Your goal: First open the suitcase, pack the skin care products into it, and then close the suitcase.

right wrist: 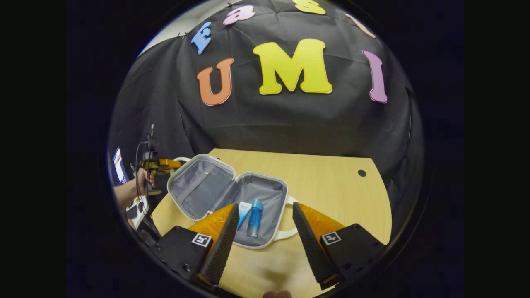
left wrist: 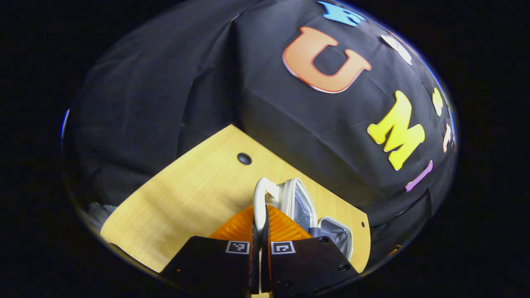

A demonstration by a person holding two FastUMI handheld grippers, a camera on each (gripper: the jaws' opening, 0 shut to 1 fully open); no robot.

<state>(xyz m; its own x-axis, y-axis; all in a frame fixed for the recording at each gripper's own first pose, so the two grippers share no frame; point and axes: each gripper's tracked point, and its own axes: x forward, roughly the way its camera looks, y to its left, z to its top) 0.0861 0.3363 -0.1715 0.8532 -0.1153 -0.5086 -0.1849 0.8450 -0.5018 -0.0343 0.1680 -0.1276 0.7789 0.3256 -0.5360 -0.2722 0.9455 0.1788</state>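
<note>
The small white suitcase (right wrist: 269, 242) lies open on the wooden table, its grey-lined lid (right wrist: 198, 186) tilted up at the left. A blue bottle (right wrist: 254, 217) and a white tube (right wrist: 243, 210) lie in the grey base half. My right gripper (right wrist: 265, 238) hovers open just in front of the case, near its front handle (right wrist: 288, 232). My left gripper (left wrist: 260, 227) is shut on the lid's white handle (left wrist: 260, 198). From there the lid's rim (left wrist: 295, 194) shows edge-on. In the right gripper view a hand (right wrist: 143, 180) holds the left gripper (right wrist: 161, 164) at the lid's far side.
The table (right wrist: 331, 194) stretches bare to the right of the case, with a cable hole (right wrist: 362, 173) near its far right corner. A screen (right wrist: 119, 165) and cables stand off the table's left edge. The black booth wall closes in behind the table.
</note>
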